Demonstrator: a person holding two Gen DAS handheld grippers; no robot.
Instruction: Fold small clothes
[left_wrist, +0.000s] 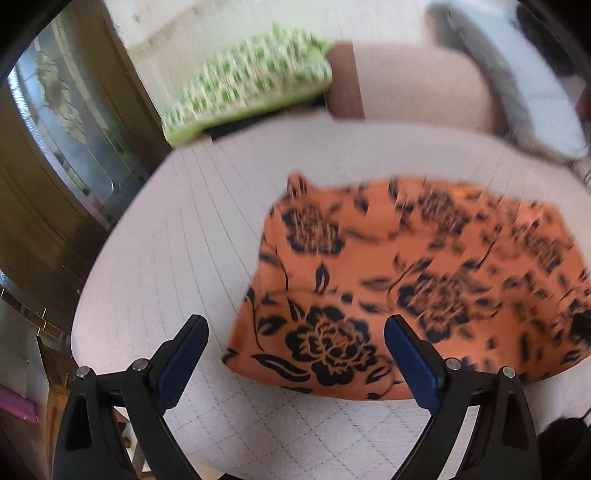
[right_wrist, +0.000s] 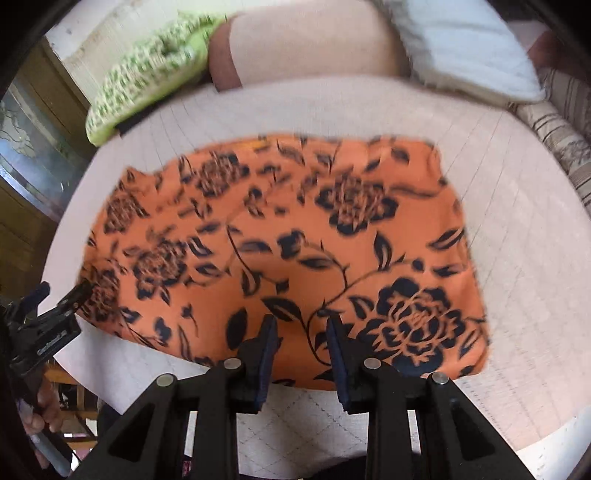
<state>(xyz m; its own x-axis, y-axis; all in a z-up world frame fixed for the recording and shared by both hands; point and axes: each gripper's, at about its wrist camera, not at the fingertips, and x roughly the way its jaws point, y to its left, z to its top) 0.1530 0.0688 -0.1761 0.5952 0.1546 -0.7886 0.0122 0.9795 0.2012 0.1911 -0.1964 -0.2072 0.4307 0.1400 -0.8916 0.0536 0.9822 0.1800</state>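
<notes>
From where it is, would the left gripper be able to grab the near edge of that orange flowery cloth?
Probably yes. The left gripper hangs open above the orange cloth, whose near edge lies flat on the pale cover between its fingers, and nothing sits in the way.

an orange garment (right_wrist: 280, 240) printed with black roses and leaves lies flat, folded into a rough rectangle with a slightly uneven far edge, on a pale quilted surface (right_wrist: 517, 258), its near edge close to that surface's front rim.
</notes>
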